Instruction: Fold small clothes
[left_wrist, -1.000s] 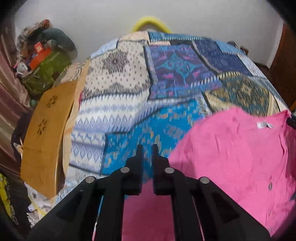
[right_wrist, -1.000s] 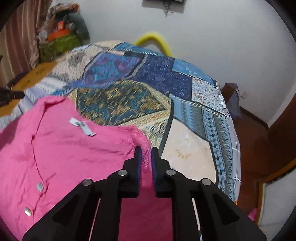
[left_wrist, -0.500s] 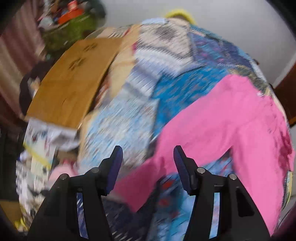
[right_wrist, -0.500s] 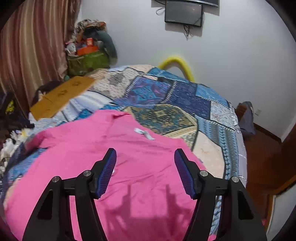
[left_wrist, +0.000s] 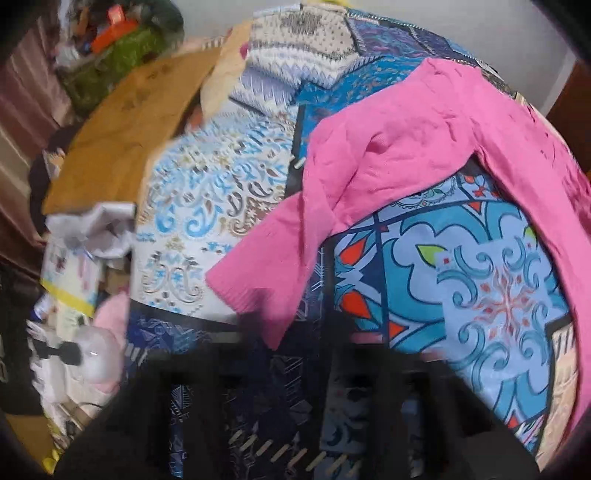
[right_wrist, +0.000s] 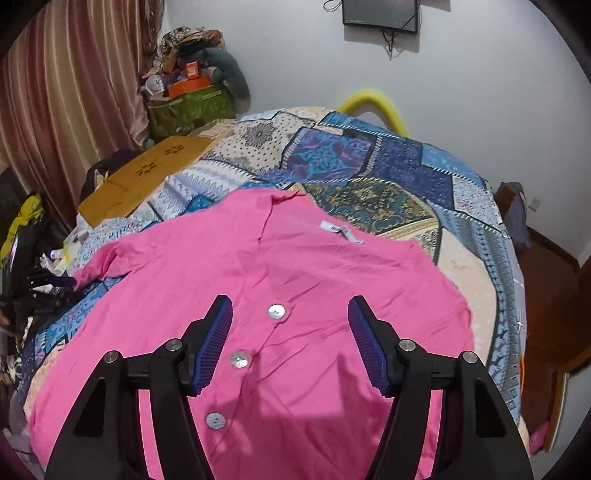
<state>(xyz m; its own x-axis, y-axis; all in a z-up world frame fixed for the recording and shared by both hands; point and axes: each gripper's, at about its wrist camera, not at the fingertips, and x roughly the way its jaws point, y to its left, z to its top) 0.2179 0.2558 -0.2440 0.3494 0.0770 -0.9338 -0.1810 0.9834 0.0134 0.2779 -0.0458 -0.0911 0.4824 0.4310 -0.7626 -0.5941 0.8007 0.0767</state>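
Observation:
A pink buttoned cardigan (right_wrist: 295, 280) lies spread flat, front up, on the patchwork bedspread (right_wrist: 369, 173). My right gripper (right_wrist: 290, 317) is open and empty, hovering above the cardigan's button line. In the left wrist view the cardigan's left sleeve (left_wrist: 332, 192) lies stretched toward the bed's near edge, its cuff (left_wrist: 255, 291) just ahead of my left gripper (left_wrist: 295, 343). That gripper is a dark motion blur, so its jaws cannot be read; it holds nothing visible.
A wooden board (right_wrist: 144, 181) lies at the bed's left edge, with a green bag of clutter (right_wrist: 192, 103) behind it. Papers and a white-pink device (left_wrist: 96, 354) sit beside the bed. A curtain (right_wrist: 74, 92) hangs left; a yellow tube (right_wrist: 373, 103) rises behind the bed.
Both grippers let go of the cardigan and opened. The right one rose and pulled back over the body. The left one swung down to the sleeve cuff near the bed's edge.

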